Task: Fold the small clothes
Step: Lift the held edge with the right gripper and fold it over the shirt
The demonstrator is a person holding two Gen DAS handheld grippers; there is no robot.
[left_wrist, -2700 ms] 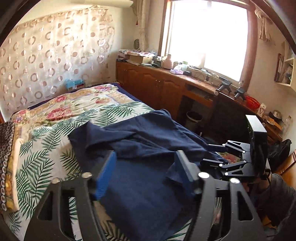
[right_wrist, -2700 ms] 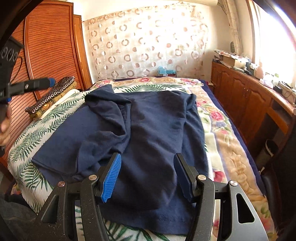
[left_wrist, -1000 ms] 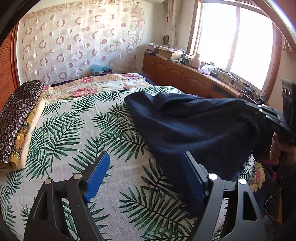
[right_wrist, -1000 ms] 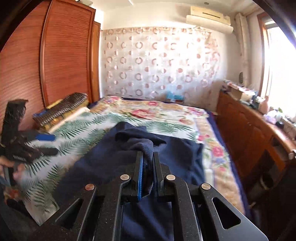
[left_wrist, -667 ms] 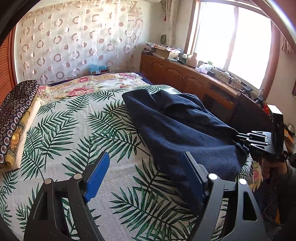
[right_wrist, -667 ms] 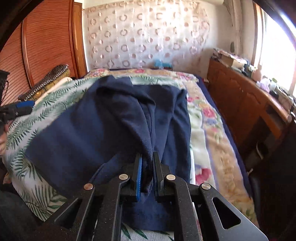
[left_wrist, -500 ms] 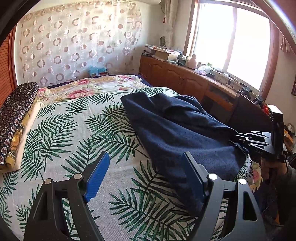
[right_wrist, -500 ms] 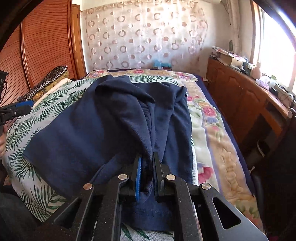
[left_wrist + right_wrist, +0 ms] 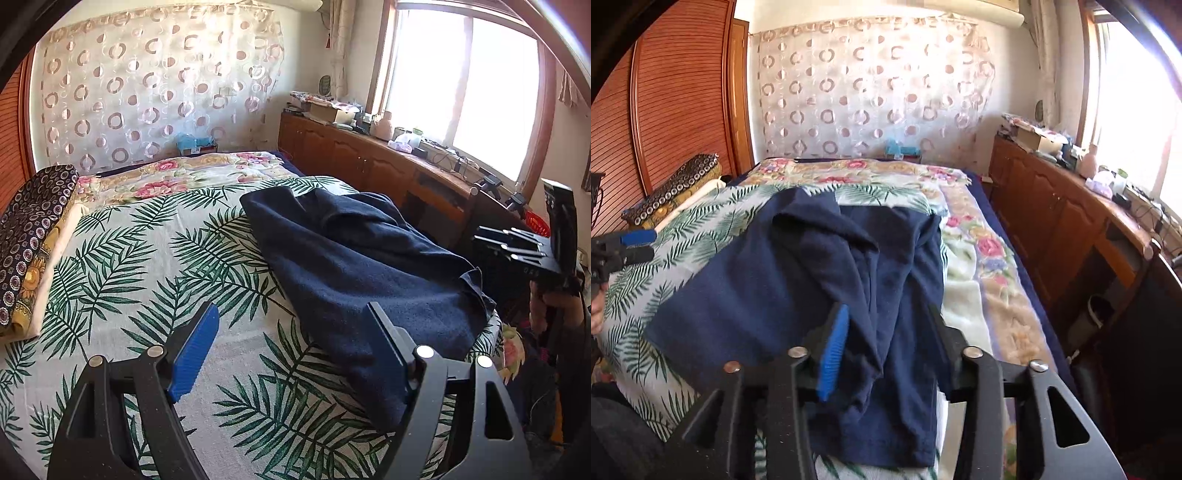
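A navy blue garment (image 9: 362, 254) lies loosely bunched in a long heap on the palm-leaf bedspread (image 9: 155, 258); it also shows in the right wrist view (image 9: 820, 280). My left gripper (image 9: 291, 339) is open and empty above the bedspread, its right finger by the garment's near edge. My right gripper (image 9: 886, 325) is open just over the garment's near hem, with cloth lying between the fingers but not pinched. Each gripper appears in the other's view, the right one (image 9: 517, 243) at the right edge, the left one (image 9: 631, 243) at the left edge.
A dark patterned pillow (image 9: 29, 236) lies at the bed's left side. A floral blanket (image 9: 979, 258) covers the far and right part of the bed. A wooden cabinet (image 9: 1060, 221) with clutter runs under the window. A wooden wardrobe (image 9: 672, 110) stands at left.
My right gripper held the garment pinched, lowered it onto the bed, and has now opened and let it go. My left gripper stayed open over the bedspread.
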